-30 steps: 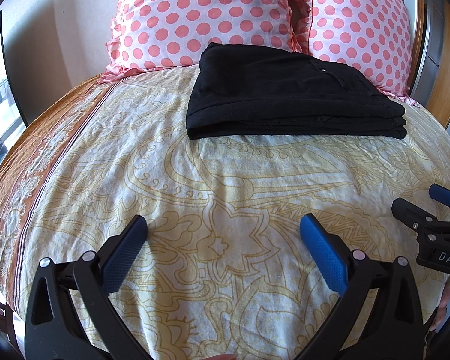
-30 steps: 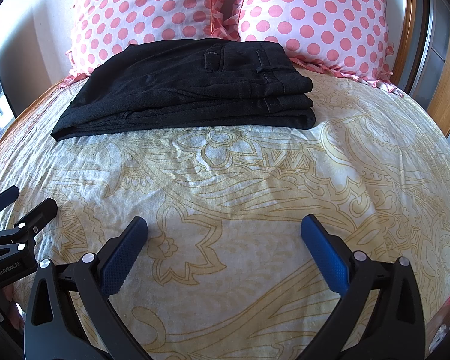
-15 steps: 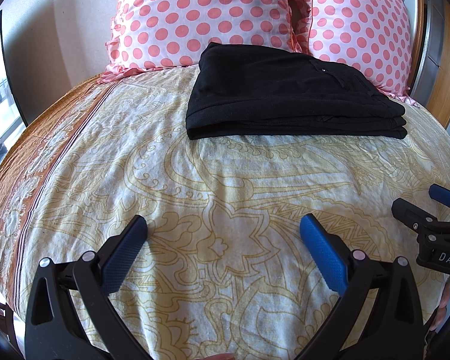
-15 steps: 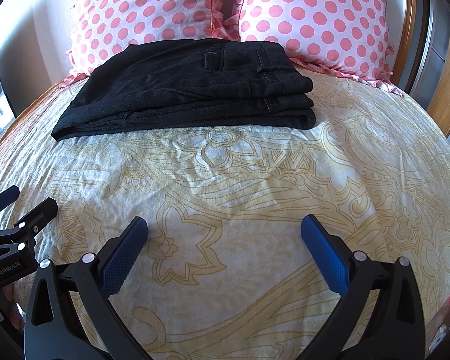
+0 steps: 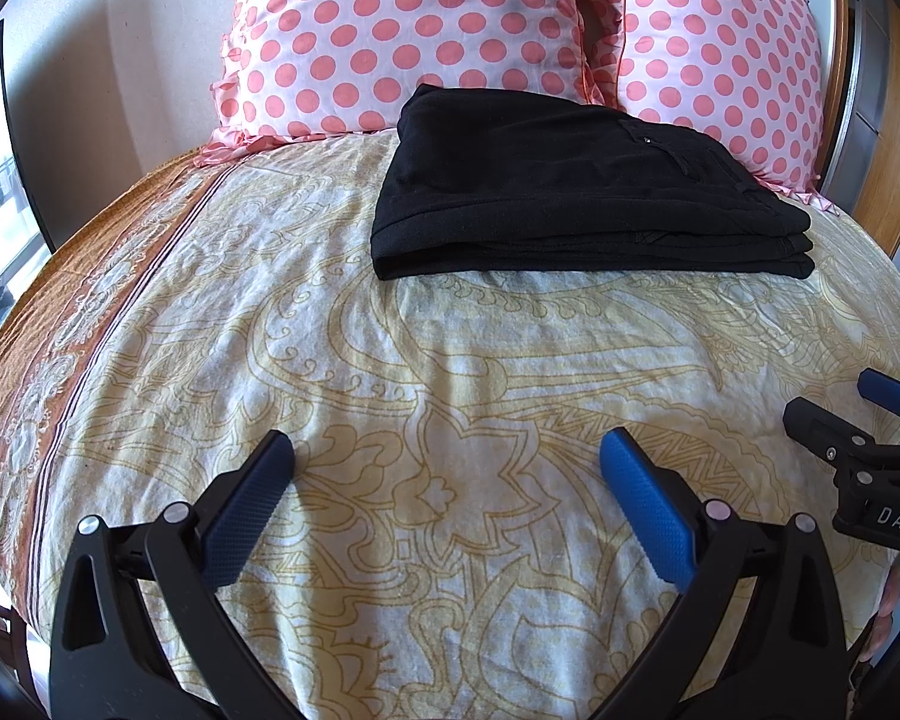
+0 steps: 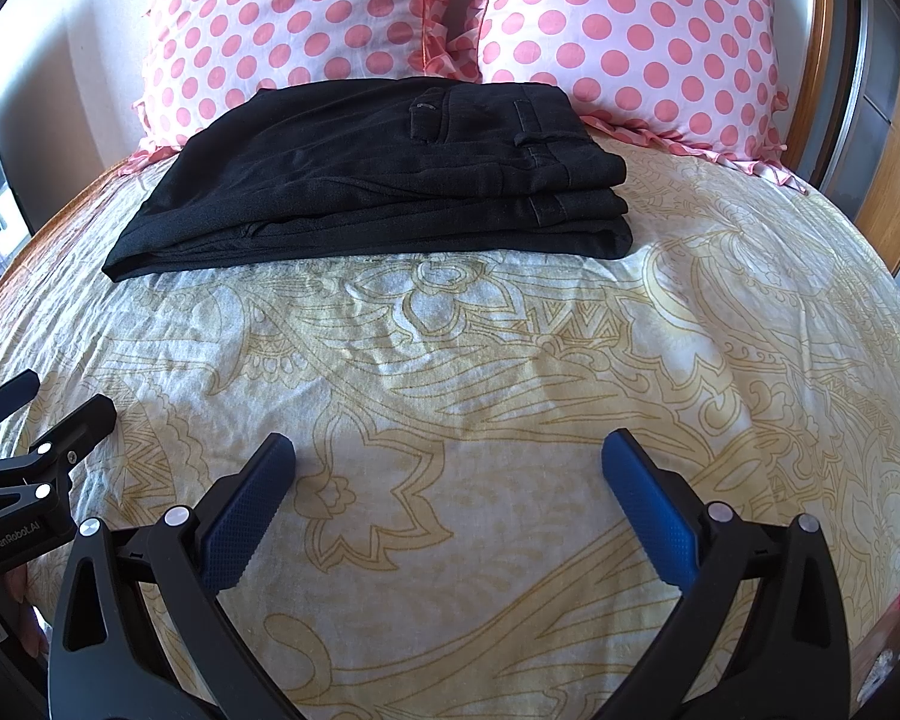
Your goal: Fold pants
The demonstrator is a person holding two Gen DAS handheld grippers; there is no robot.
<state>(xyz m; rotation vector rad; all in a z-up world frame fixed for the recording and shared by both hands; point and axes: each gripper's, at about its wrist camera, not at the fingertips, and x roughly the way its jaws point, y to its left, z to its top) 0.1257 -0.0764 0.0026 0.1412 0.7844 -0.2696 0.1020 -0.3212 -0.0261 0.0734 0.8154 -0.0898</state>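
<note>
I saw a bedspread (image 5: 450,360) in cream with a yellow paisley and flower pattern, and an orange-brown patterned border (image 5: 42,372) ran down its left side. Two white pillows with pink dots (image 6: 306,18) (image 6: 630,30) leaned side by side at the head, ruffled edges touching. A wooden headboard (image 6: 894,180) curved behind them on the right.
</note>
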